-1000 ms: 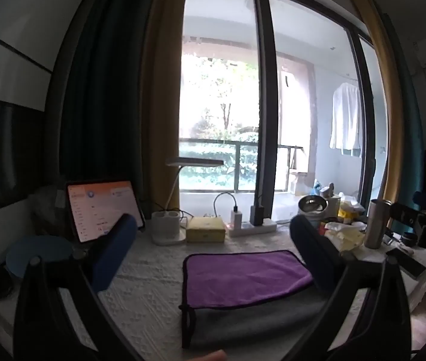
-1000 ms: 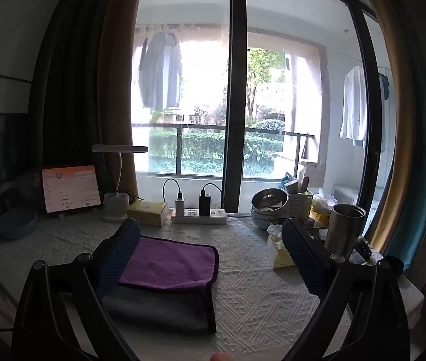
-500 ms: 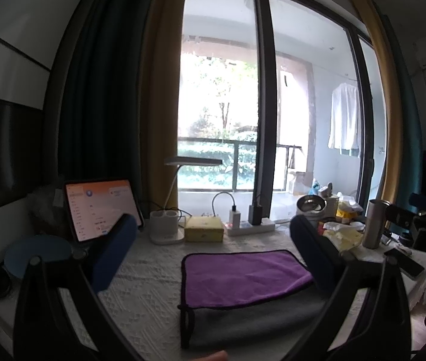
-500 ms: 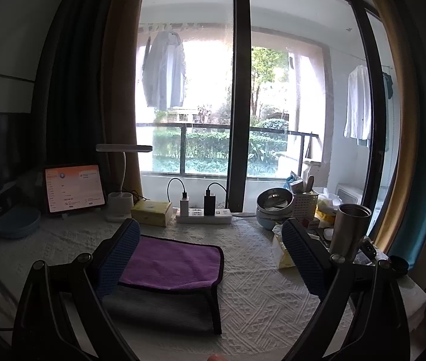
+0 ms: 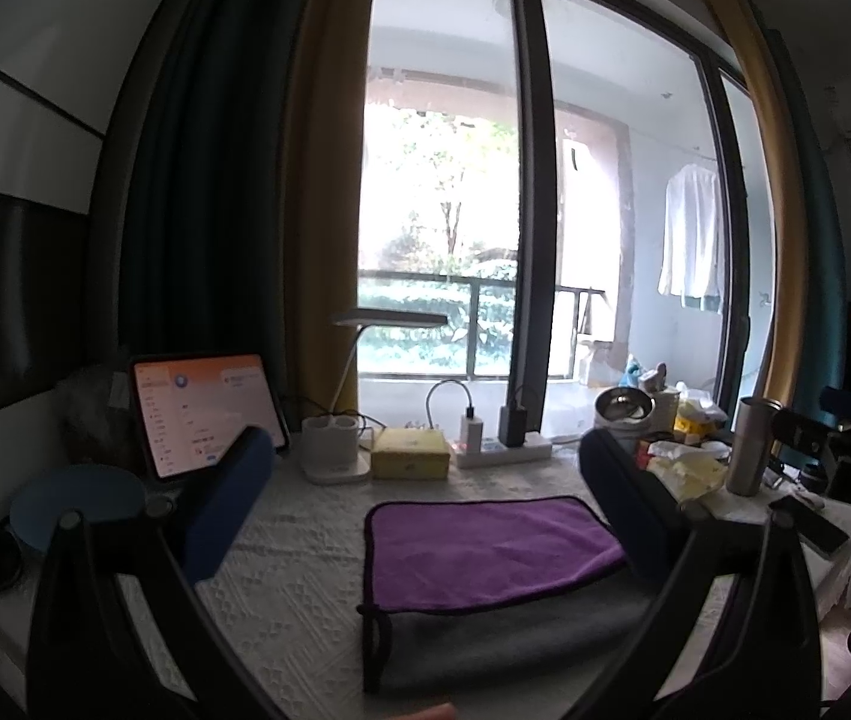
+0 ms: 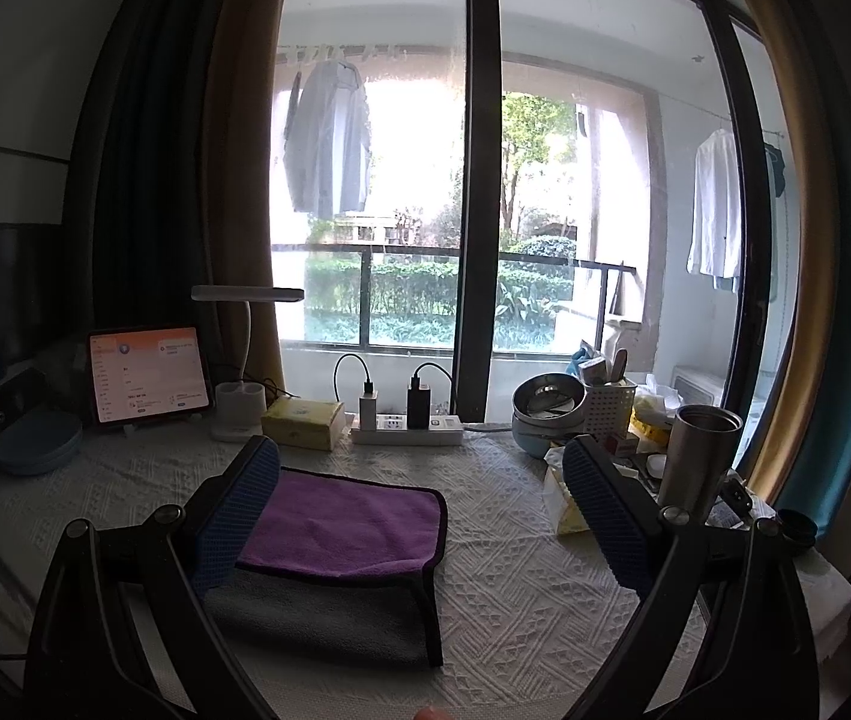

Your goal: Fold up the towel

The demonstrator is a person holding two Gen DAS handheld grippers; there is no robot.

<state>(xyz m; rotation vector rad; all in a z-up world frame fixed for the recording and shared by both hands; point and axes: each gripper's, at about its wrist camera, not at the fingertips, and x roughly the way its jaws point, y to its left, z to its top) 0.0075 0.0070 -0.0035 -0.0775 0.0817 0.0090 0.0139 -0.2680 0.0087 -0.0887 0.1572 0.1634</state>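
A towel point(image 5: 485, 546) lies on the white textured tablecloth point(image 5: 293, 588), purple side folded over a grey side that shows along the near edge. It also shows in the right wrist view point(image 6: 347, 525). My left gripper point(image 5: 425, 504) is open and empty, held above the table with the towel between and below its blue pads point(image 5: 227, 492). My right gripper point(image 6: 425, 516) is open and empty, with the towel low and left behind its left pad point(image 6: 239, 516). Neither gripper touches the towel.
Along the back stand a lit tablet point(image 6: 146, 372), a desk lamp point(image 6: 239, 360), a yellow box point(image 6: 302, 423) and a power strip point(image 6: 407, 429). At the right are steel bowls point(image 6: 545, 408), a white basket point(image 6: 605, 405), a steel tumbler point(image 6: 698, 456) and tissues point(image 6: 563, 504). A blue dish point(image 5: 74, 495) sits far left.
Both views have shifted only slightly; both grippers drift a little while staying open. The towel has not moved.
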